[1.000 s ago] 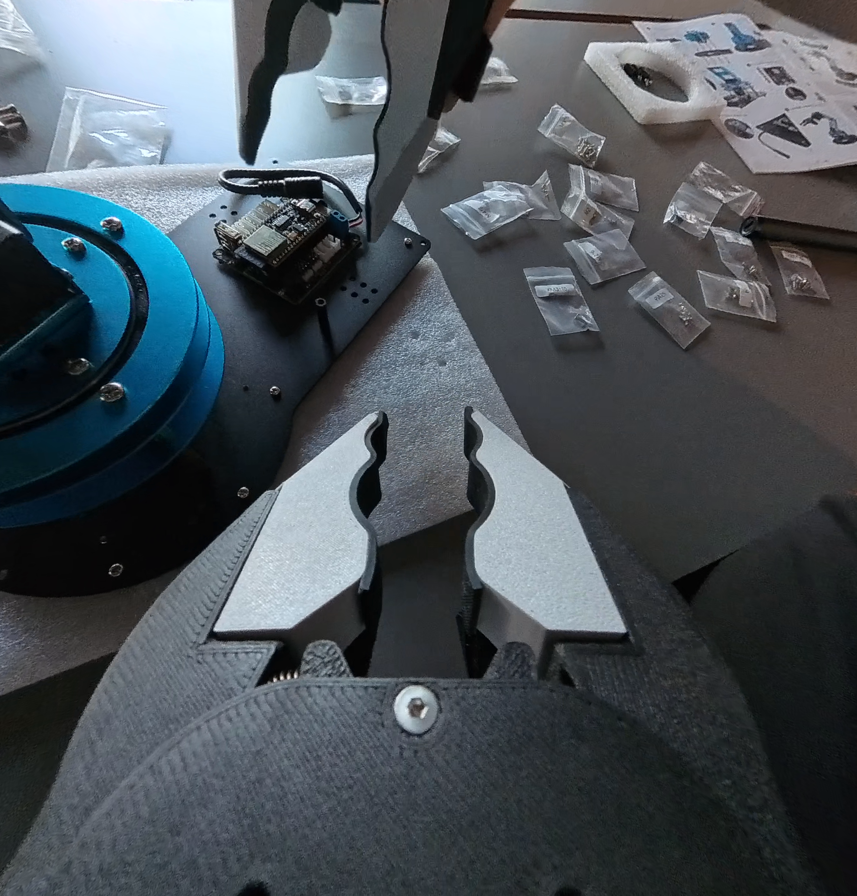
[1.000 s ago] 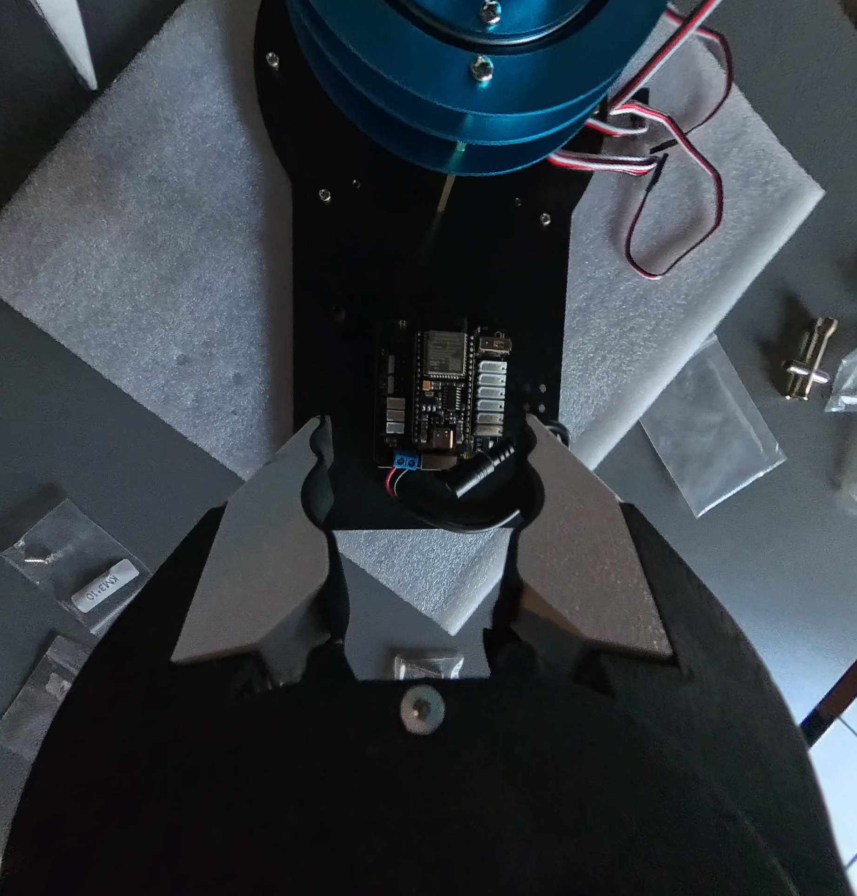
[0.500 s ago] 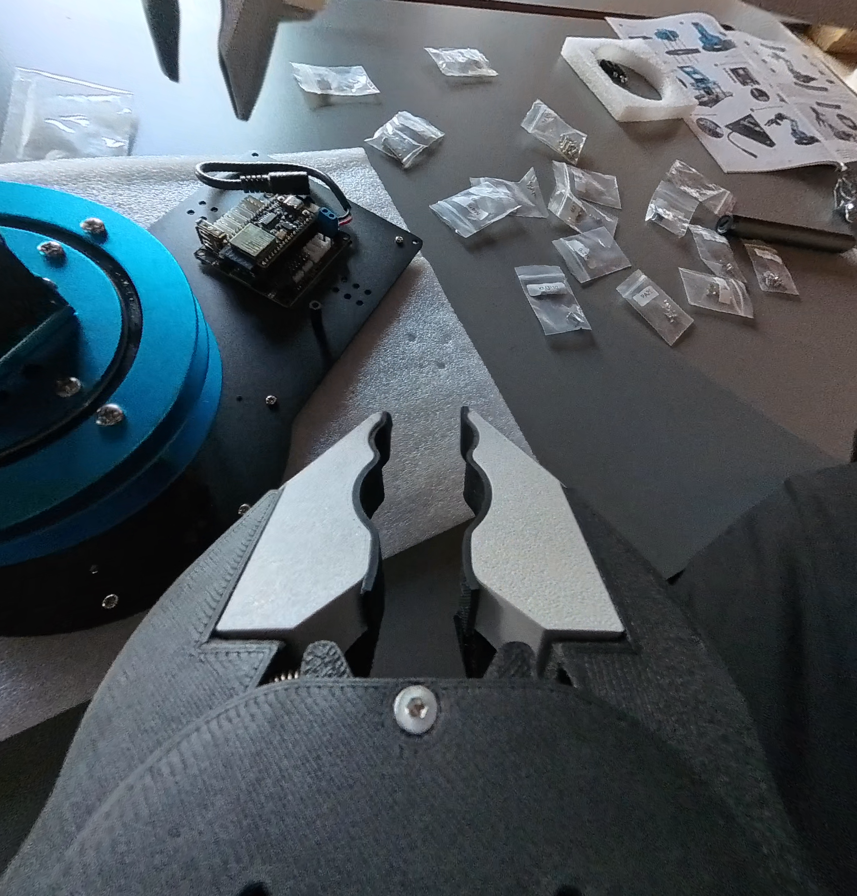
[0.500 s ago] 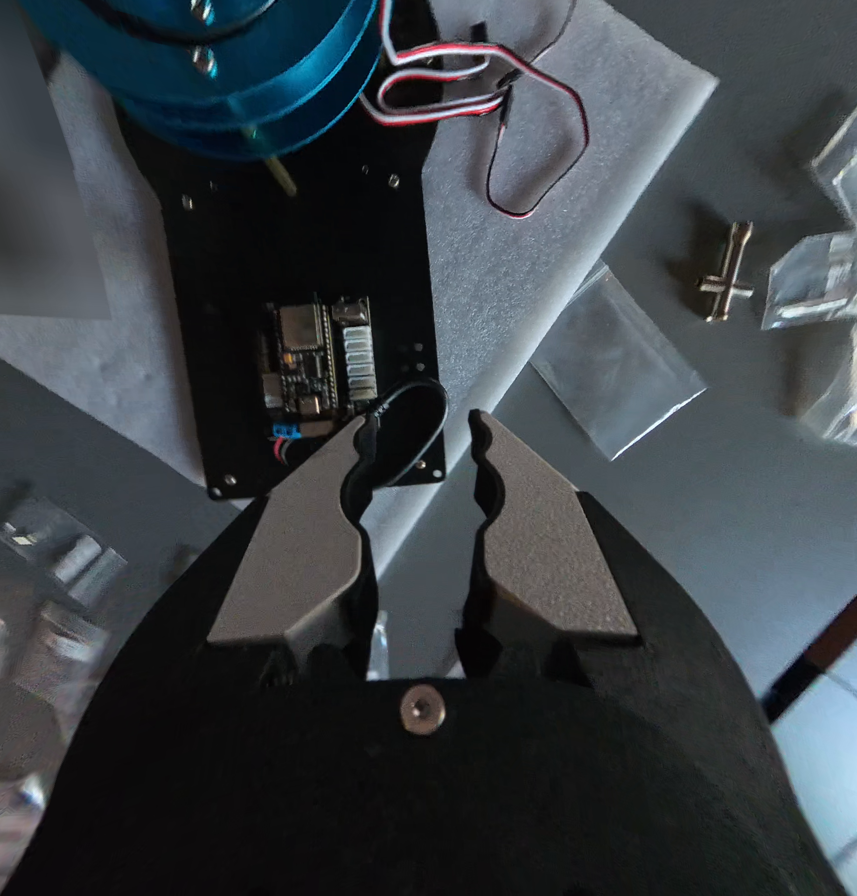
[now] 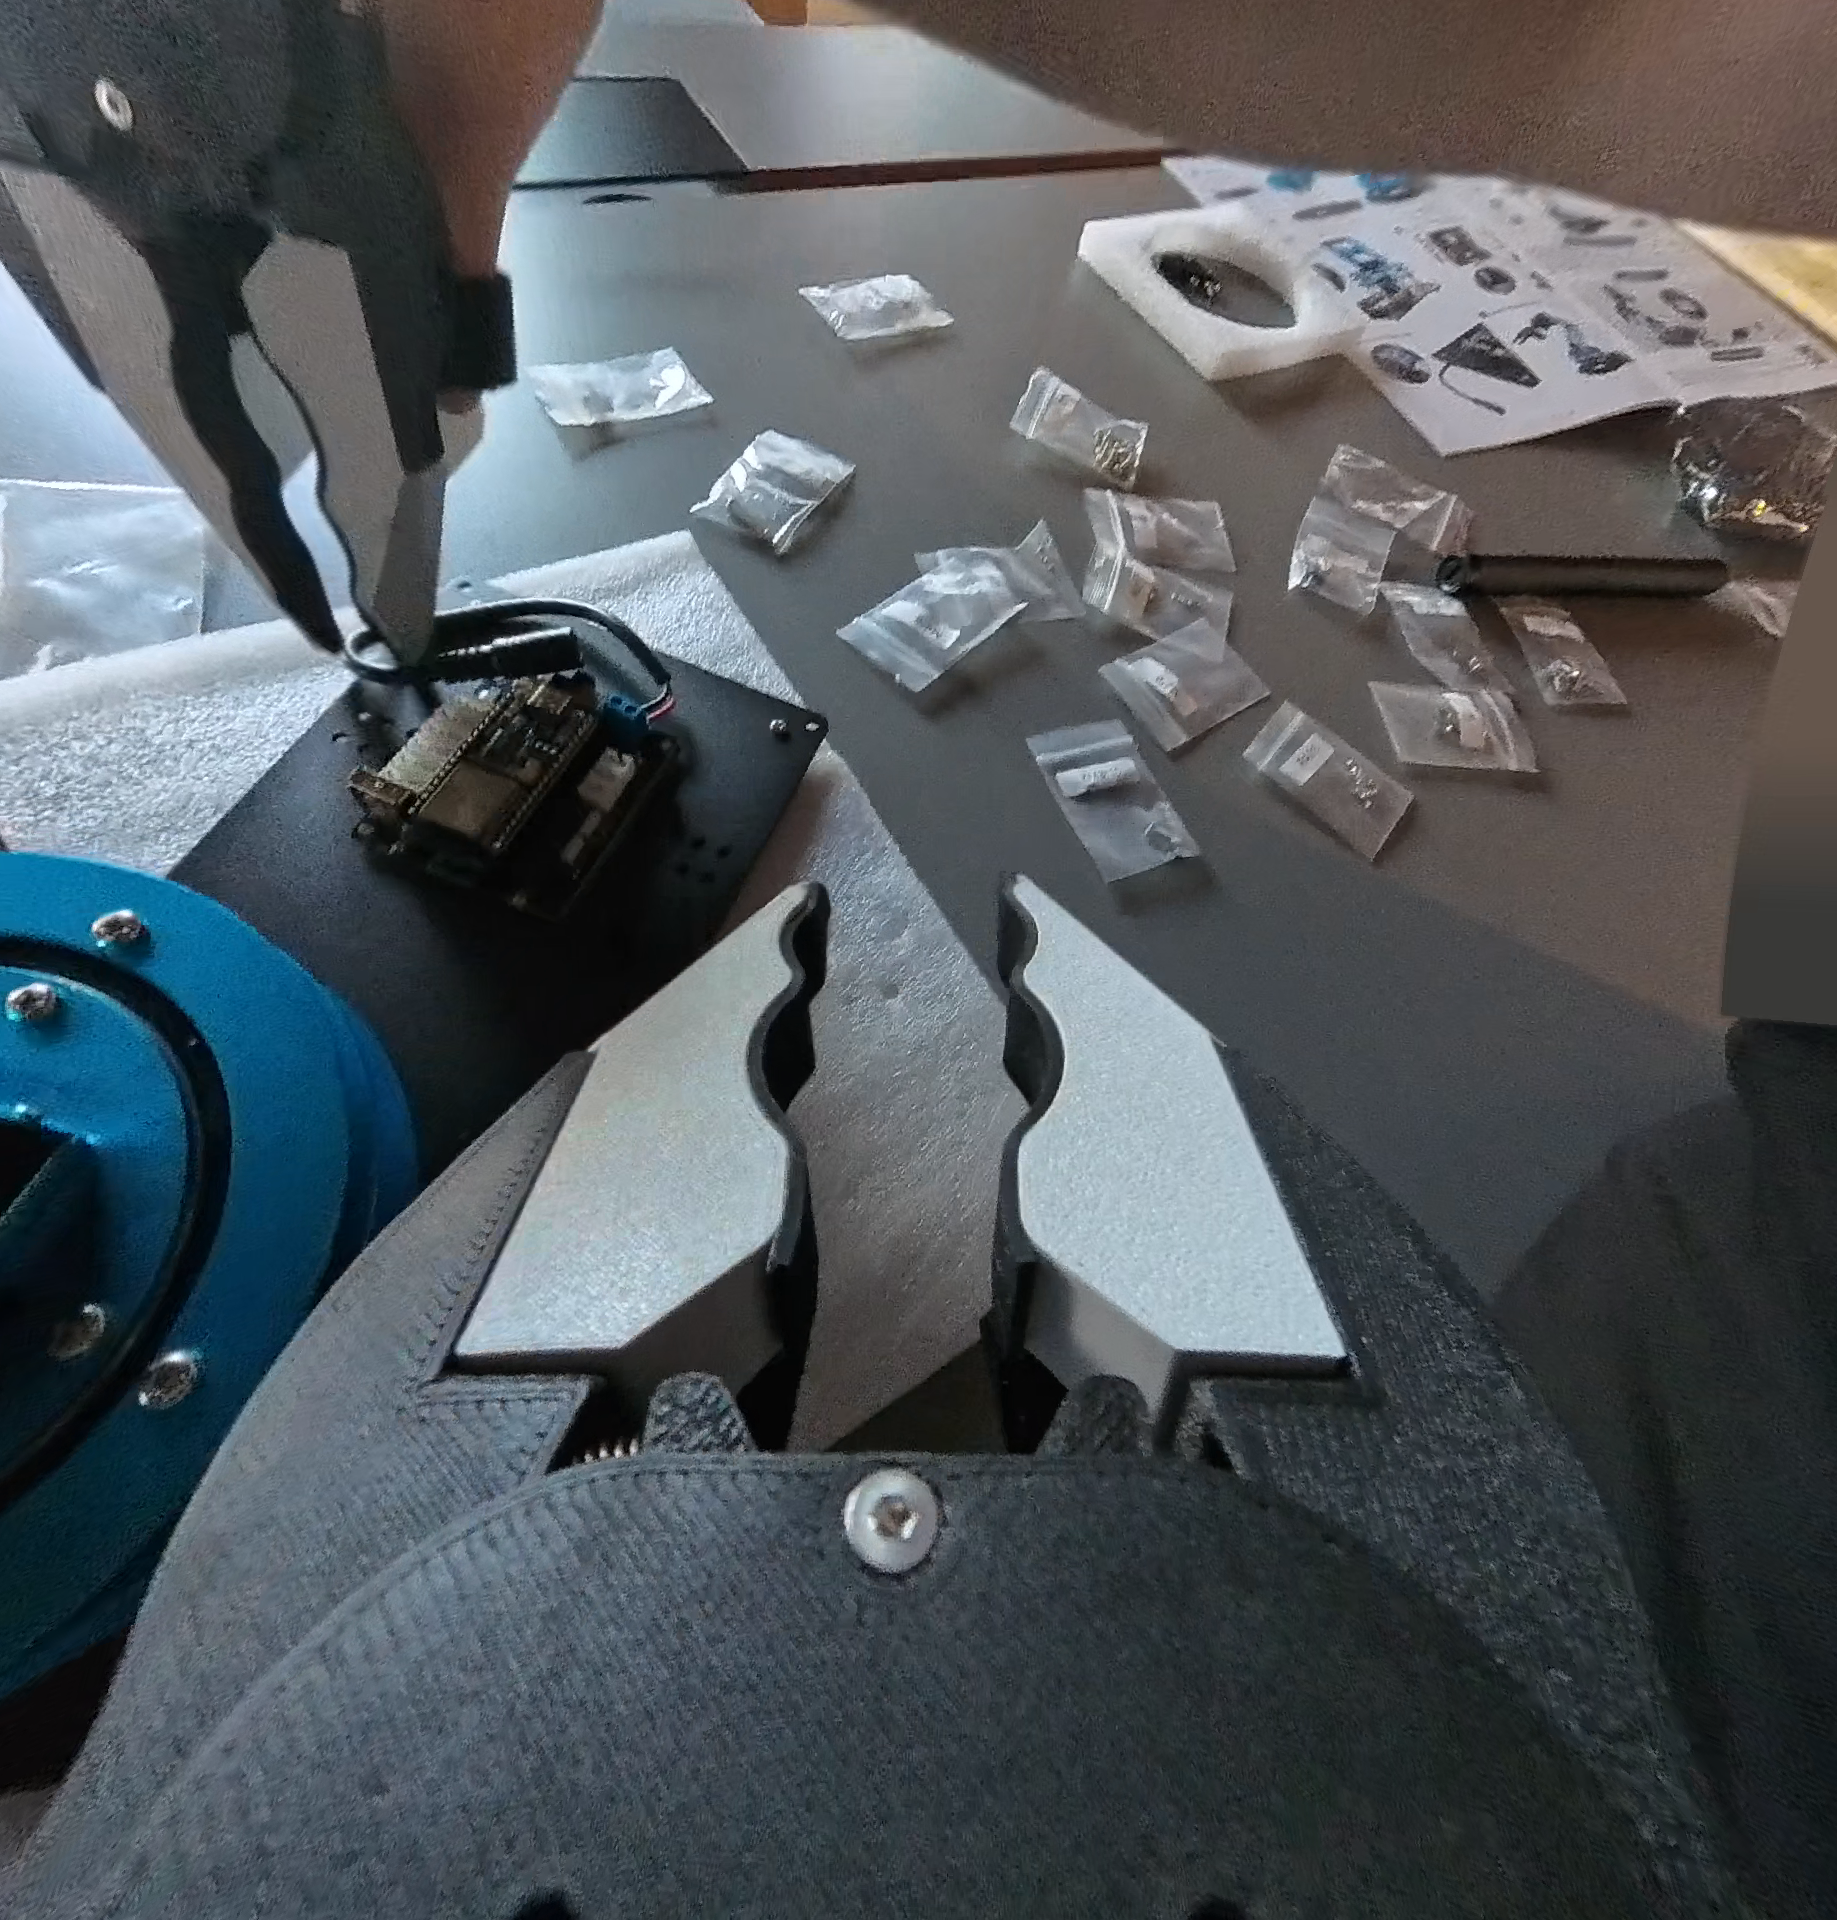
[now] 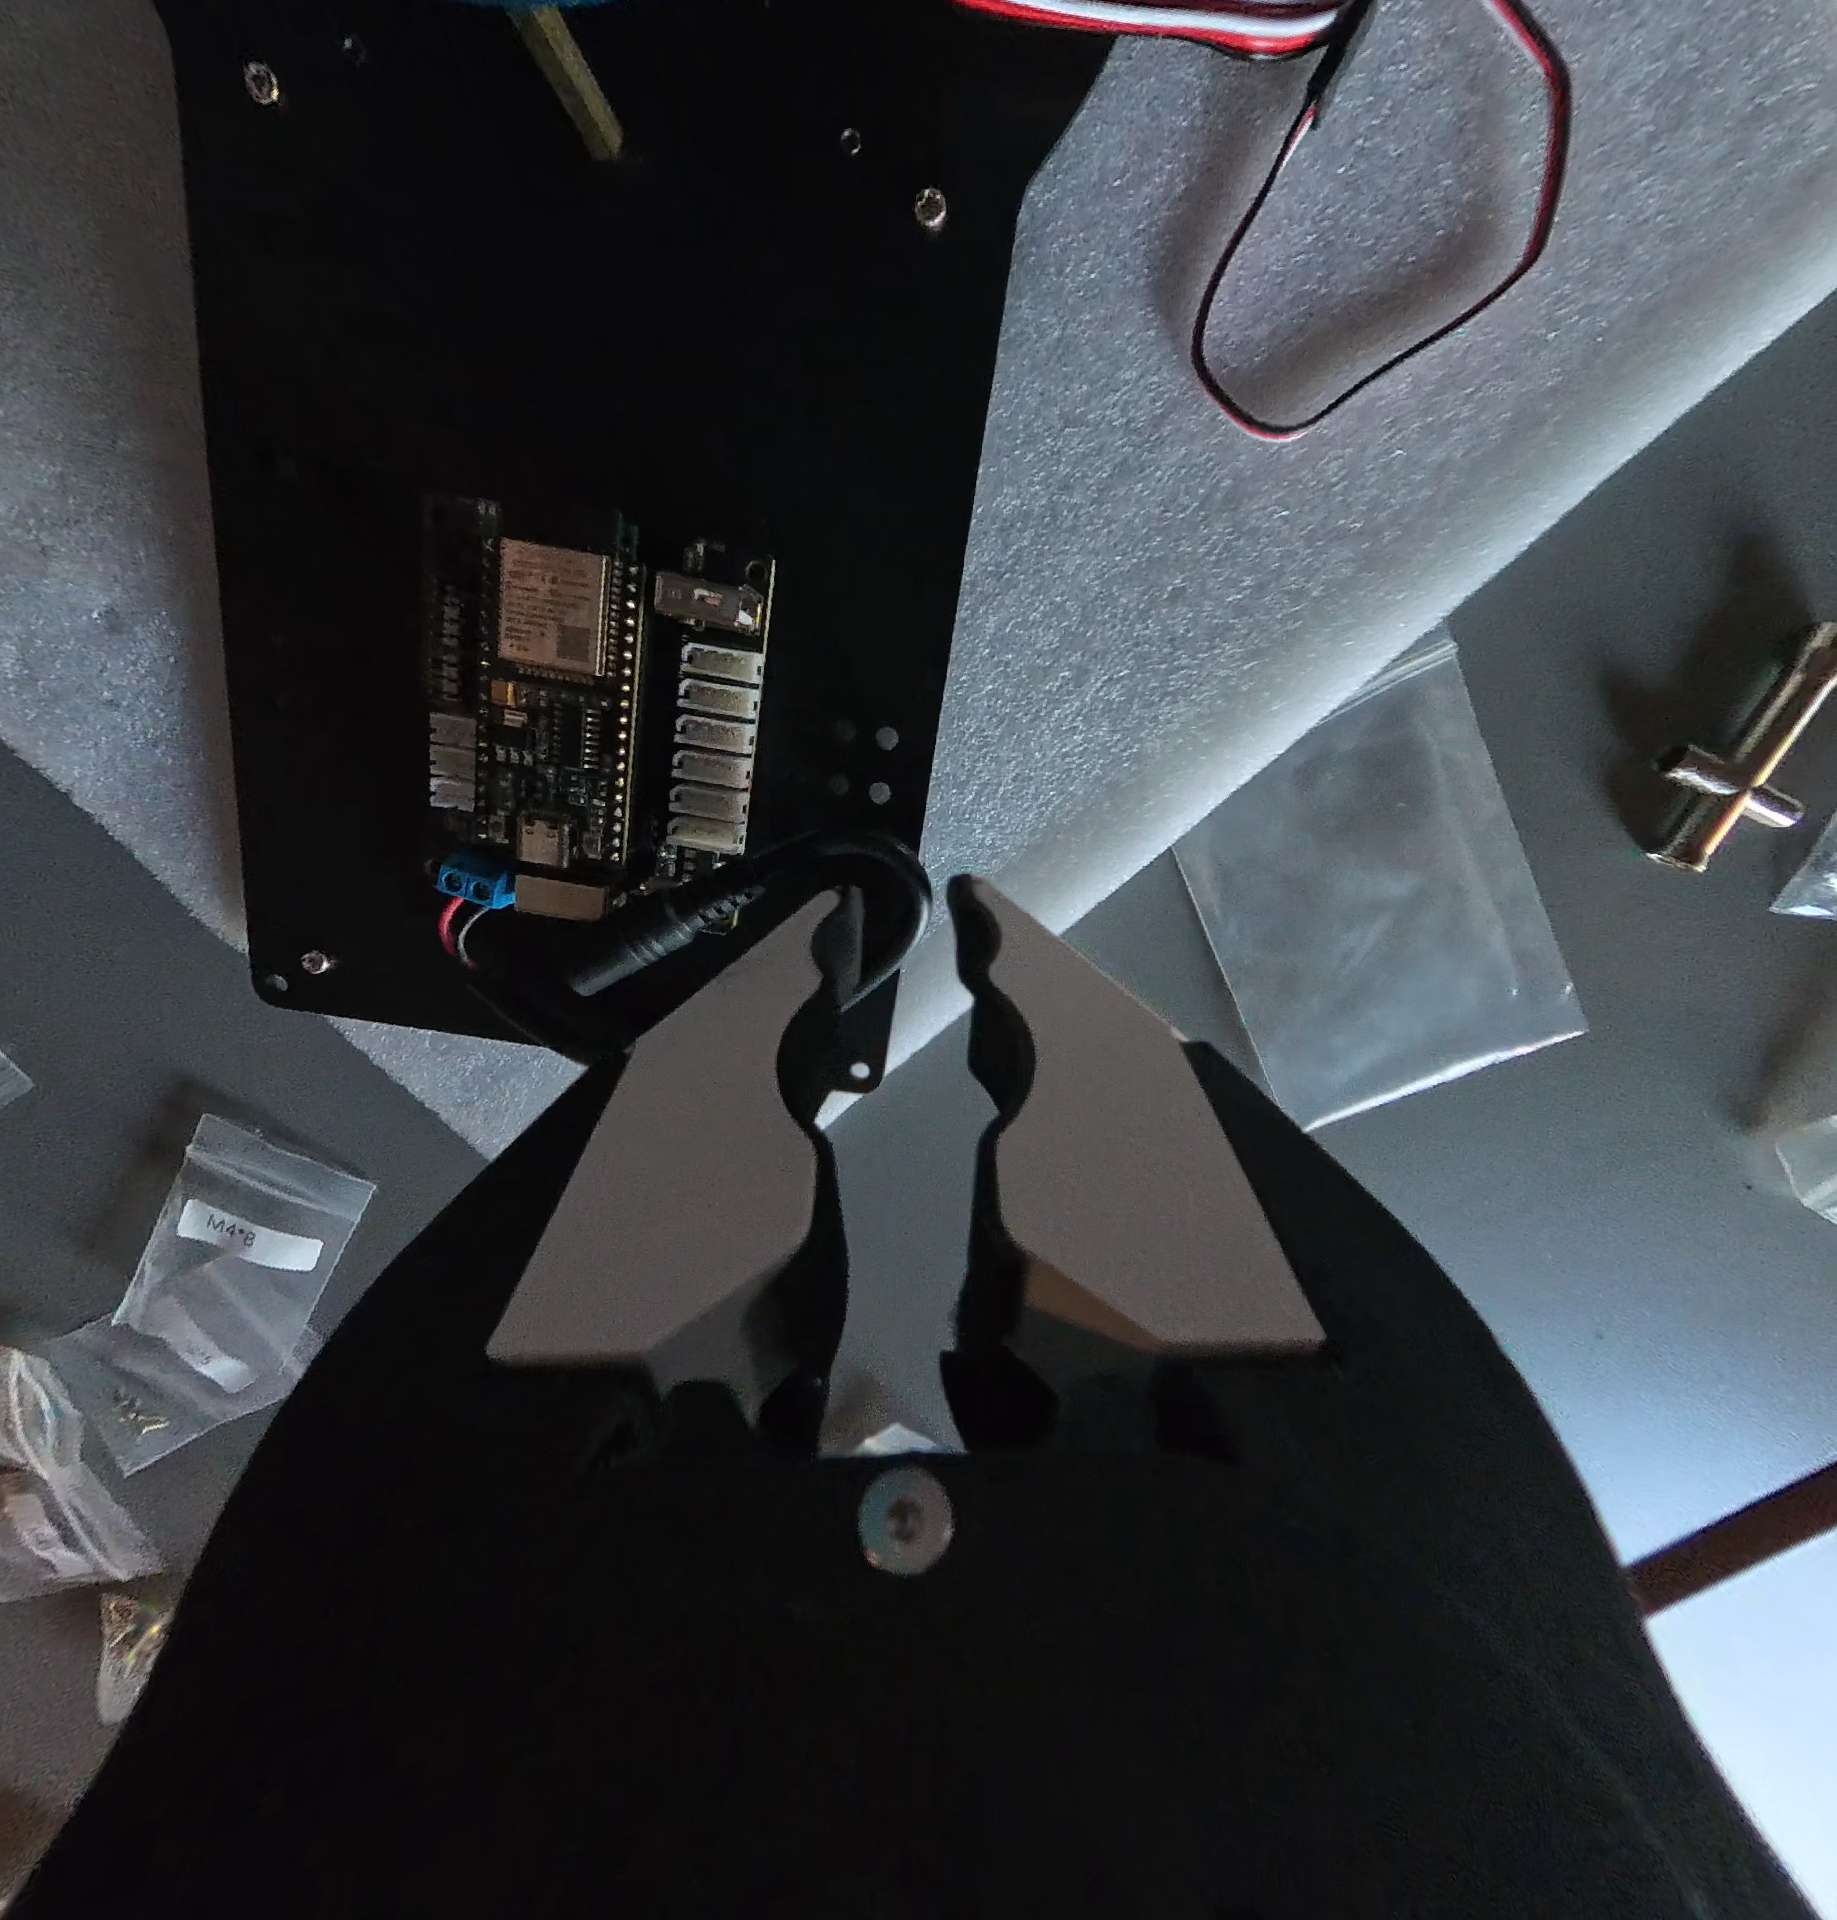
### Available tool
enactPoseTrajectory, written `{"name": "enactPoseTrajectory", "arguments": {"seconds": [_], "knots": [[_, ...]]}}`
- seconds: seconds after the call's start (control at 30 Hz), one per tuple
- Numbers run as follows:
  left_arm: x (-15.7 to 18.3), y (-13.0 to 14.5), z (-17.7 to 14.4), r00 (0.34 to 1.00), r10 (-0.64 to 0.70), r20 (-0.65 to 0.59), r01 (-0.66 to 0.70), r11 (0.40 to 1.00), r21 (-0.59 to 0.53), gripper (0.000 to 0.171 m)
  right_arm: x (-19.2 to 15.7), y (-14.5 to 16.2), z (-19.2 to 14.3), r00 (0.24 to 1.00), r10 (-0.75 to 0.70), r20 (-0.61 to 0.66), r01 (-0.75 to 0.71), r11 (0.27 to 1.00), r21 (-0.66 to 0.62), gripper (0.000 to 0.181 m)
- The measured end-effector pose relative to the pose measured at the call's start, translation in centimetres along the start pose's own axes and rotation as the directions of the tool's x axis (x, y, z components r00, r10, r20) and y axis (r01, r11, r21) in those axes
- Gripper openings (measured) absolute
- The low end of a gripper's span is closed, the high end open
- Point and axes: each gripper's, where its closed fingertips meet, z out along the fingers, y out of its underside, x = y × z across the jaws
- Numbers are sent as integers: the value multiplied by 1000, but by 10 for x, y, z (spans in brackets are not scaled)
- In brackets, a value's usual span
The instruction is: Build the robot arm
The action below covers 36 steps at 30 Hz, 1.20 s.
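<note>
Beside small bags [image 5: 1111,798], seemingly of screws; right gripper [image 6: 898,902] straddles cable [image 6: 893,868].

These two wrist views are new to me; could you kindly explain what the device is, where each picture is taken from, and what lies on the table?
A person holds two hand-held grippers, each with a camera looking along its two fingers. The left wrist view shows the left gripper, open and empty, above grey foam. Beside it sits a blue round base on a black plate bearing a circuit board. Small plastic bags and a printed sheet lie on the dark table. The right wrist view looks down: the right gripper, slightly open, has its tips around the looped black cable by the board.
</note>
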Motion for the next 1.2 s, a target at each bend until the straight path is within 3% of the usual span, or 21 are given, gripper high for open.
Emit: {"name": "enactPoseTrajectory", "arguments": {"seconds": [0.07, 0.43, 0.63, 0.67, 0.73, 0.83, 0.9, 0.97, 1.03, 1.13, 1.2], "knots": [[1, 0, 3, 1000, -1, -4, 1, 1000, -9, 31, -1, -2, 2, 1000, 13, 11, -13, 999, 40, 5], [1, 3, 22, 1000, 32, 1, -31, 998, -53, 29, 6, 10, -4, 949, 310, -51, -290, 927, 239, 4], [-9, 0, 33, 999, 47, 21, -45, 997, -70, 29, 5, 11, -5, 963, 240, -121, -205, 948, 244, 6], [-10, 1, 34, 999, 46, 22, -44, 996, -79, 29, 4, 11, -5, 967, 212, -141, -175, 956, 237, 19], [-9, 2, 35, 999, 35, 17, -34, 996, -85, 29, 3, 14, -9, 971, 123, -204, -84, 979, 188, 25], [-4, 4, 33, 1000, 18, 8, -17, 996, -90, 29, -8, 1, -25, 942, -109, -316, 162, 976, 145, 25], [-2, 6, 29, 1000, 8, 11, -6, 995, -95, 29, -26, -7, -32, 959, -128, -254, 172, 973, 155, 20], [0, 7, 25, 1000, 6, 17, -5, 996, -88, 28, -45, -12, -35, 981, -91, -174, 122, 977, 177, 18], [2, 7, 22, 1000, -1, 19, 3, 997, -72, 28, -53, -12, -35, 987, -60, -150, 88, 979, 186, 30], [2, 7, 17, 1000, -23, 21, 25, 998, -57, 28, -52, -11, -27, 984, 158, -84, -134, 964, 231, 33], [2, 7, 15, 999, -27, 22, 29, 998, -56, 27, -53, -15, -24, 941, 339, 25, -332, 901, 281, 31]]}}
